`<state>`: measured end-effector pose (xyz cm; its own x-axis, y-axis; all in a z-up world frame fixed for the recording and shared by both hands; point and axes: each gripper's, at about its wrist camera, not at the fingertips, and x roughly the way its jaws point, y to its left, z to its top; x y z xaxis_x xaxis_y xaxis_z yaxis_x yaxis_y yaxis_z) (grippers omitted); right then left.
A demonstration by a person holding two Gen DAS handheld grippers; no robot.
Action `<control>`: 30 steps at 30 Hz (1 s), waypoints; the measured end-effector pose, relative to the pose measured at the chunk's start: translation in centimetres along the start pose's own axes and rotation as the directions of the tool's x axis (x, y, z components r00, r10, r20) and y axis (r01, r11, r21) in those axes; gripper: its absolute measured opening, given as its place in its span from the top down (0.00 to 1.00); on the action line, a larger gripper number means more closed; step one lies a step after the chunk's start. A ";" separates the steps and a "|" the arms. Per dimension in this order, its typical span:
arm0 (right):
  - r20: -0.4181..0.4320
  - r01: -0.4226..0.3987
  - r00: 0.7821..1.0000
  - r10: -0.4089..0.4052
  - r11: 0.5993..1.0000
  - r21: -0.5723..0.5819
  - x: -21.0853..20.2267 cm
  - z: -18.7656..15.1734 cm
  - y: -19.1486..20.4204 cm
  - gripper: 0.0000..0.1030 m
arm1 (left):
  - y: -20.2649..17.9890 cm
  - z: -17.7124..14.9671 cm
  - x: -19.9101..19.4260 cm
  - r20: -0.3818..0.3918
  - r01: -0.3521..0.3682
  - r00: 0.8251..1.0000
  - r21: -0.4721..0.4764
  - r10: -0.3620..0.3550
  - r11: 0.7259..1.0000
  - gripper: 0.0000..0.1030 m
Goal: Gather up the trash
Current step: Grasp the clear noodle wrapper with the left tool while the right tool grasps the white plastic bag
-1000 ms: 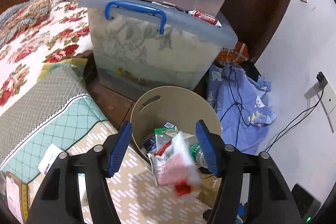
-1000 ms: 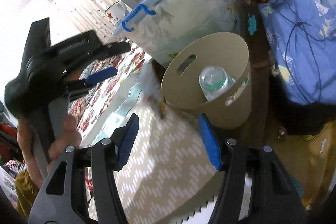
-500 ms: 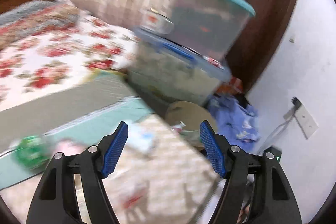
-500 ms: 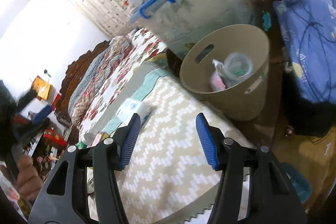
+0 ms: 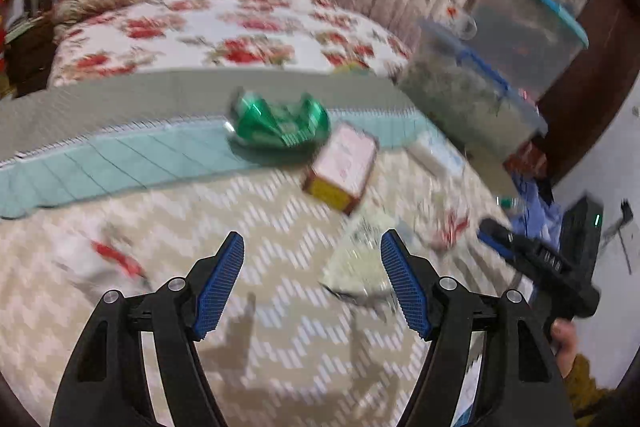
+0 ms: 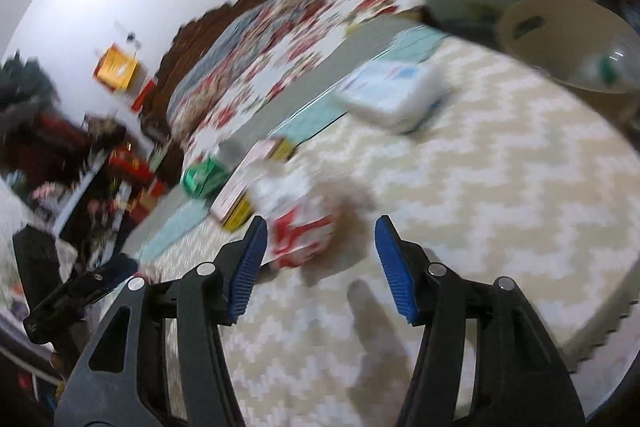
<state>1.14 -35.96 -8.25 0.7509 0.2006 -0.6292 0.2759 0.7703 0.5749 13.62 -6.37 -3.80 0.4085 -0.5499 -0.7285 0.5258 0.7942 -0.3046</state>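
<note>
Trash is lying just ahead of both my grippers on the zigzag blanket (image 5: 280,327): my right gripper (image 6: 318,267) is opening, empty, toward a red-and-white wrapper (image 6: 300,231); my left gripper (image 5: 312,279) is opening over a pale wrapper (image 5: 356,267). Farther right, the beige bin (image 6: 560,27) is holding a bottle (image 6: 600,67).

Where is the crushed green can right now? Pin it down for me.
The crushed green can lies on the bed's teal blanket band, upper middle of the left wrist view, just left of the small pink and yellow box. The right wrist view shows it blurred at left.
</note>
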 end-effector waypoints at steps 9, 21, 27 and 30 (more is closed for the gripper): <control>-0.026 0.085 0.996 -0.087 0.993 -0.077 3.3 0.2 3.2 0.23 | -6.2 -1.2 7.6 -0.064 -0.094 0.991 0.260 0.114 0.961 0.31; -0.039 0.159 0.985 -0.166 0.979 -0.128 5.5 -0.7 3.7 0.55 | -7.1 -2.1 9.6 -0.065 -0.139 0.984 0.284 0.163 0.949 0.48; -0.015 0.158 0.987 -0.162 0.974 -0.162 4.4 -1.9 4.2 0.63 | -7.2 -2.9 8.4 -0.051 -0.174 0.979 0.279 0.196 0.944 0.50; -0.007 0.148 0.988 -0.152 0.973 -0.180 3.5 -3.0 4.7 0.63 | -7.2 -3.6 7.6 -0.048 -0.184 0.978 0.276 0.205 0.943 0.50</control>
<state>3.31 -29.81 -9.31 0.6961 0.0855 -0.7128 0.2718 0.8876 0.3719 10.20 -15.30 -9.36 0.4712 -0.3622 -0.8042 0.6268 0.7790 0.0163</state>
